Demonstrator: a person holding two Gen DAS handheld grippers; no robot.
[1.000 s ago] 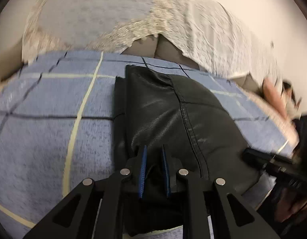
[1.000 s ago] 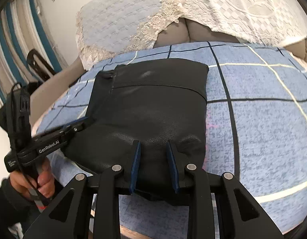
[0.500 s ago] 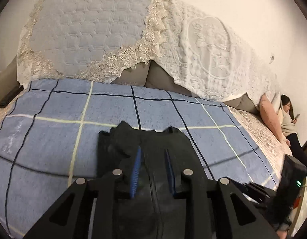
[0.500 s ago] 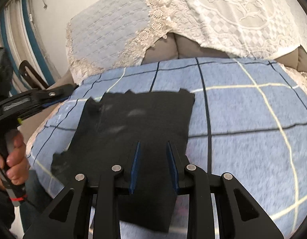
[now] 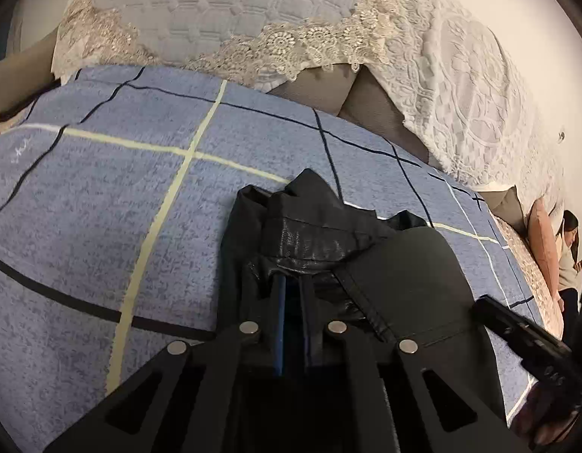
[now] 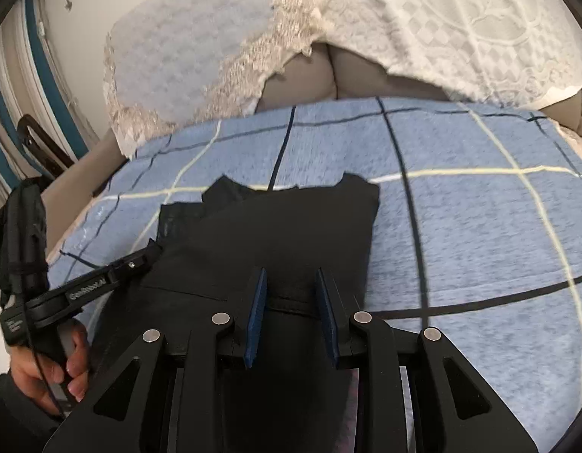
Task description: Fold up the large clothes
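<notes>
My left gripper (image 5: 294,283) has its jaws pinched nearly together on a bunched, glossy fold of the black garment (image 5: 389,264); my right gripper (image 6: 291,283) stands partly open, its blue pads (image 6: 256,313) either side of a hem, though I cannot tell whether they press on it; the garment lies folded on the blue checked blanket (image 6: 479,226) in front of me, lace-trimmed cushions (image 5: 215,11) behind it; in the right wrist view my left hand (image 6: 49,370) wraps the other tool's handle at the lower left.
</notes>
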